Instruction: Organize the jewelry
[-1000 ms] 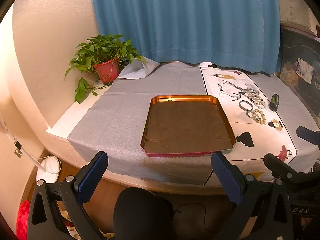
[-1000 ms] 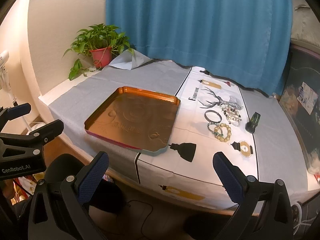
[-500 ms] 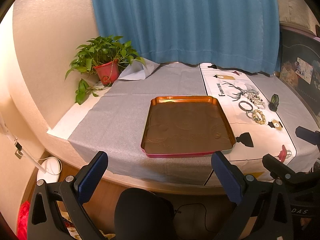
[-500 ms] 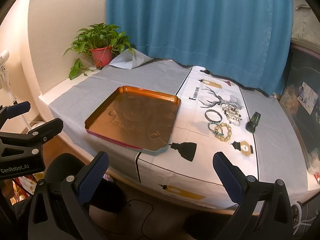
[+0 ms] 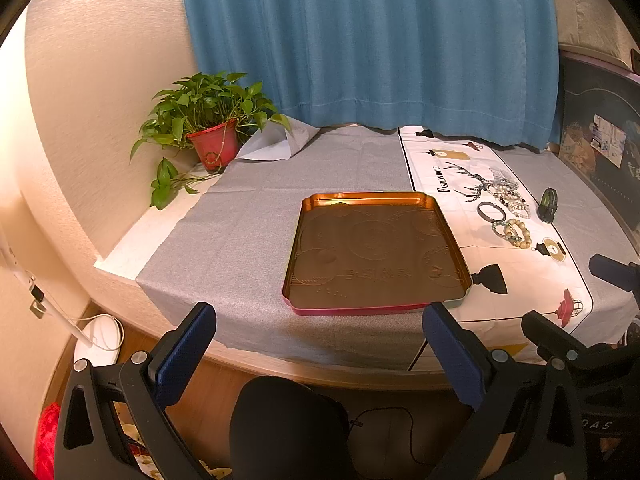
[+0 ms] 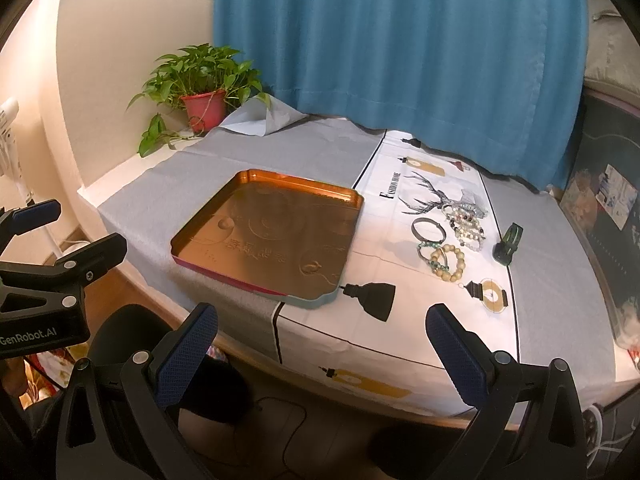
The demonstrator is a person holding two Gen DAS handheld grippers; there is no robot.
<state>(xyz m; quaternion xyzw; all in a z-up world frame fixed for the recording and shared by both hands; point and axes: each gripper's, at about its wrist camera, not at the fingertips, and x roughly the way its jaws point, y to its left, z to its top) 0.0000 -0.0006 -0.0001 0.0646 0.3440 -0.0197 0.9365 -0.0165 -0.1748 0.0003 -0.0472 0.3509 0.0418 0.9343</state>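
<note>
An empty copper-coloured tray (image 5: 400,197) (image 6: 356,196) lies on the grey table cover. To its right, on a white printed cloth, lies a cluster of jewelry: a dark bangle (image 6: 429,228) (image 5: 491,211), a wooden bead bracelet (image 6: 450,262) (image 5: 519,234), a green bead bracelet (image 6: 431,254) and pale bead strings (image 6: 466,220) (image 5: 510,196). My left gripper (image 5: 320,350) is open and empty, short of the table's front edge. My right gripper (image 6: 322,350) is open and empty, also in front of the table.
A potted plant (image 5: 210,136) (image 6: 200,92) stands at the back left corner. A small dark green object (image 6: 508,242) (image 5: 548,204) stands right of the jewelry. A blue curtain (image 6: 400,40) hangs behind. A black chair back (image 5: 288,428) sits below the table edge.
Both views have shifted very slightly. Both grippers stay open and nothing on the table has moved.
</note>
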